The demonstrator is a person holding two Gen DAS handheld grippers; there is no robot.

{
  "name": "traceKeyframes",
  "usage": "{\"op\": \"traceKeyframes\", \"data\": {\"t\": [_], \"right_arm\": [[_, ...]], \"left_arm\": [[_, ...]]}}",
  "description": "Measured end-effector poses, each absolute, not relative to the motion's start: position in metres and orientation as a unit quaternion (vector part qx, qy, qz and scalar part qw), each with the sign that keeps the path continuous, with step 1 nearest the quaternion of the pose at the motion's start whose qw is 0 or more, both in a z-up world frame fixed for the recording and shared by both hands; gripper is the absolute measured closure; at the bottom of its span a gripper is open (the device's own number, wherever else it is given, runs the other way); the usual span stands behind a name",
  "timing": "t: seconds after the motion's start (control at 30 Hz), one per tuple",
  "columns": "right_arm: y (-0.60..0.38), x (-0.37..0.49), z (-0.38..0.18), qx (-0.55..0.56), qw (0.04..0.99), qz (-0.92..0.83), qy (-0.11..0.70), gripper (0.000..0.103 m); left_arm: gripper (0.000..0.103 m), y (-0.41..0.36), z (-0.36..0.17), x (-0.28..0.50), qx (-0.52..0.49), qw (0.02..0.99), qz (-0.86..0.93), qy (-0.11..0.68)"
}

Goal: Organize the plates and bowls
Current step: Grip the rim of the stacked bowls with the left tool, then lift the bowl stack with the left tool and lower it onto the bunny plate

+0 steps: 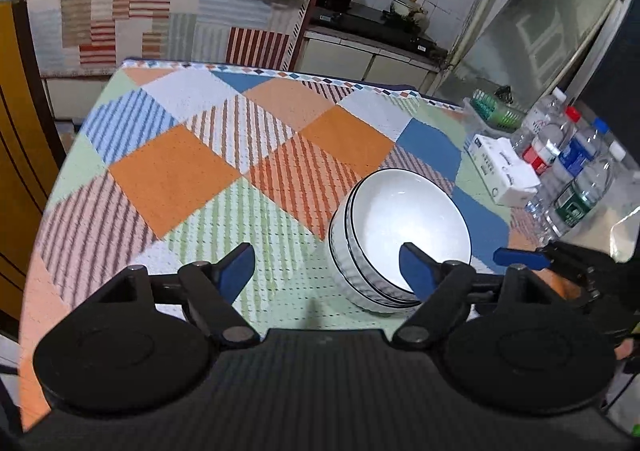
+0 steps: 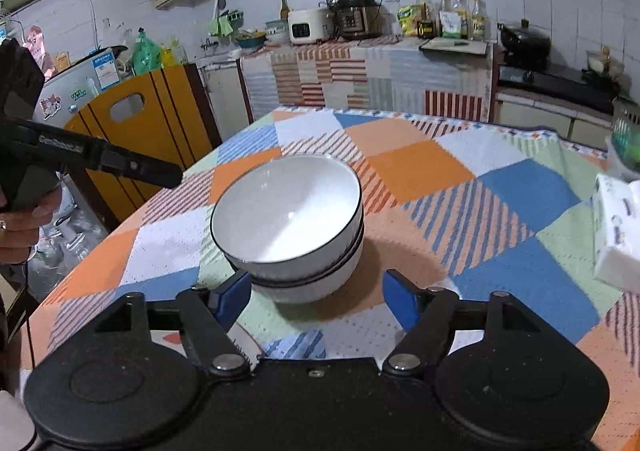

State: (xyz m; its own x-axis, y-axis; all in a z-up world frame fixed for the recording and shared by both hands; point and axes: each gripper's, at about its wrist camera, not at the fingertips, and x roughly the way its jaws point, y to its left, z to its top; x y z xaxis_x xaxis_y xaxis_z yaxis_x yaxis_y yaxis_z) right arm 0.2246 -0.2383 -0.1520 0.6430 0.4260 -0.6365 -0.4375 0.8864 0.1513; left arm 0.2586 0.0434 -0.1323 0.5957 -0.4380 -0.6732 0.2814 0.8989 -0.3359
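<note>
**Mia:** What is closest to us?

**Ben:** The two grabbers. The left gripper (image 1: pixel 326 265) has its blue fingers spread wide, and it holds nothing. One blue finger (image 1: pixel 416 271) sits in front of the bowls at about 3 o'clock in the left wrist view. I can't tell if it touches them.

**Mia:** And the other one?

**Ben:** The right gripper (image 2: pixel 316 297) is wide open too, with nothing in it. The bowls are just past its fingers, at about 11 o'clock in the right wrist view.

**Mia:** How many bowls?

**Ben:** It looks like three white bowls, one inside the other. The stack of bowls (image 2: pixel 290 227) sits on the checked tablecloth (image 2: pixel 420 167), and the top bowl leans a little.

**Mia:** Will they be easy to pick up?

**Ben:** I think not. They look hard, shiny and slippery. They could be heavy all together, and they would break if they fell. The top bowl might slide.

**Mia:** Where should we grab?

**Ben:** I would pinch the rim, one finger inside and one outside. Or hug the bottom bowl by its bumpy side, and go slow.

**Mia:** What is farther away?

**Ben:** A white box (image 1: pixel 506 173) and water bottles (image 1: pixel 576 167) at 2 o'clock. I see no plates.
</note>
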Motion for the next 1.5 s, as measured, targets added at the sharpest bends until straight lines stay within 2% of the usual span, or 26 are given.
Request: {"op": "traceKeyframes", "data": {"t": [0.07, 0.23, 0.5, 0.7, 0.8, 0.87, 1.0, 1.07, 1.5], "right_arm": [[-0.235, 0.227, -0.158, -0.008, 0.905, 0.238, 0.353, 0.007], [-0.221, 0.235, -0.168, 0.005, 0.889, 0.256, 0.378, 0.006], [-0.204, 0.257, -0.189, 0.030, 0.872, 0.248, 0.422, 0.005], [-0.196, 0.272, -0.194, 0.031, 0.860, 0.230, 0.453, 0.005], [-0.195, 0.271, -0.188, 0.029, 0.857, 0.240, 0.455, 0.005], [-0.191, 0.272, -0.189, 0.014, 0.854, 0.243, 0.460, 0.005], [-0.186, 0.282, -0.196, 0.004, 0.850, 0.241, 0.468, 0.005], [-0.185, 0.288, -0.200, 0.002, 0.852, 0.241, 0.466, 0.005], [-0.181, 0.282, -0.197, -0.031, 0.860, 0.258, 0.439, 0.006]], "left_arm": [[0.021, 0.047, -0.140, 0.263, -0.123, 0.882, -0.204, 0.407], [0.020, 0.050, -0.160, 0.279, -0.183, 0.864, -0.191, 0.429], [0.020, 0.034, -0.182, 0.303, -0.167, 0.856, -0.174, 0.458], [0.021, 0.020, -0.197, 0.320, -0.194, 0.831, -0.186, 0.487], [0.027, 0.021, -0.200, 0.326, -0.211, 0.831, -0.172, 0.485], [0.039, 0.020, -0.202, 0.329, -0.221, 0.826, -0.171, 0.489], [0.049, 0.012, -0.205, 0.333, -0.211, 0.822, -0.186, 0.494], [0.060, 0.003, -0.210, 0.335, -0.203, 0.810, -0.207, 0.510], [0.060, -0.006, -0.194, 0.314, -0.173, 0.822, -0.216, 0.497]]}}
